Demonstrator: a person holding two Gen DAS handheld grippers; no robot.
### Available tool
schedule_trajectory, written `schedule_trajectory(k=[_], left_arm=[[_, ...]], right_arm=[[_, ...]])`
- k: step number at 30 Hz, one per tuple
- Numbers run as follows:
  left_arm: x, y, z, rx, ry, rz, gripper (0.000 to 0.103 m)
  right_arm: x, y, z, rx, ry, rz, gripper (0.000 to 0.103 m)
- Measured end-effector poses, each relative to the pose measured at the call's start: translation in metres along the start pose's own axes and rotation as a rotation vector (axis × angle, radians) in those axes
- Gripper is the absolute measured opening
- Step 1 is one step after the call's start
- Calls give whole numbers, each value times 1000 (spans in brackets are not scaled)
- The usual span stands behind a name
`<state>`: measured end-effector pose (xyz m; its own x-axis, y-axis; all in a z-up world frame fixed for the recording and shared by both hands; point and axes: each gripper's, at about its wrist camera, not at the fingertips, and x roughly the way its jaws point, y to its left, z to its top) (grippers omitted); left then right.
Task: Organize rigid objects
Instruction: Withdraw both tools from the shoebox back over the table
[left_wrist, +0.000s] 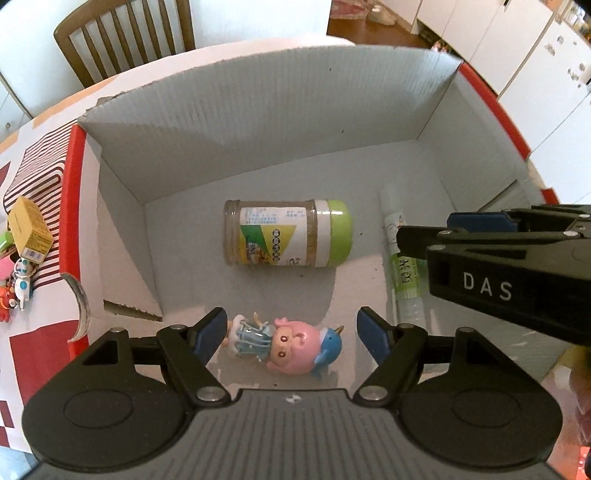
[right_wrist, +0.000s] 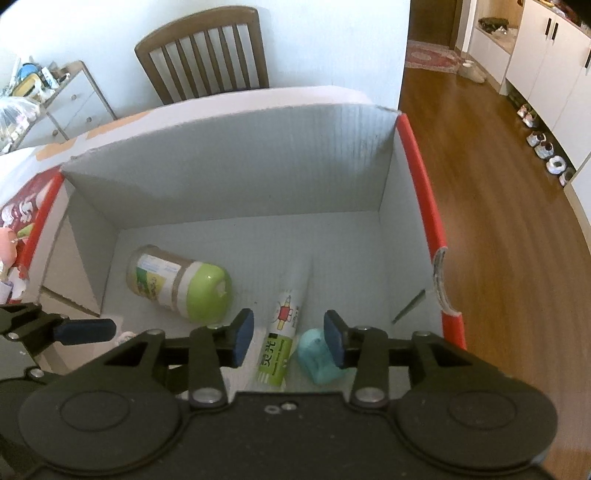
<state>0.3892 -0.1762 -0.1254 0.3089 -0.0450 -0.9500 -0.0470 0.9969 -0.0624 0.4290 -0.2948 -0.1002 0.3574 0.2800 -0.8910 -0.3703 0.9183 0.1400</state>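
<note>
A white cardboard box (left_wrist: 258, 129) with red outer faces holds a spice jar with a green lid (left_wrist: 288, 232) on its side. A pink doll with a blue narwhal (left_wrist: 288, 343) lies near the front wall. My left gripper (left_wrist: 291, 332) hangs open over the doll, its pads clear of both ends. At the right wall a green-and-white glue stick (right_wrist: 280, 332) and a small teal item (right_wrist: 317, 356) lie on the floor. My right gripper (right_wrist: 289, 338) stands open above them, pads touching neither. The jar (right_wrist: 181, 284) rests to their left.
Left of the box, on a red-striped printed sheet, sit a small yellow carton (left_wrist: 29, 232) and several little toy figures (left_wrist: 18, 288). A wooden chair (right_wrist: 207, 51) stands behind the table. Wood floor (right_wrist: 498, 221) lies to the right of the box.
</note>
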Motion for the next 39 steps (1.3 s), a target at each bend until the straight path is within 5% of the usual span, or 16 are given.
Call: schedule_trajectory(k=[25,39], left_arm=[[-92,-1,-46,16,-223,-20,77],[-146,23,-90,8,-358,-22,77]], right_arm=[[-87,12,-35,-47,-157,55,73],[-140,55,-55,-122,-281,135,88]])
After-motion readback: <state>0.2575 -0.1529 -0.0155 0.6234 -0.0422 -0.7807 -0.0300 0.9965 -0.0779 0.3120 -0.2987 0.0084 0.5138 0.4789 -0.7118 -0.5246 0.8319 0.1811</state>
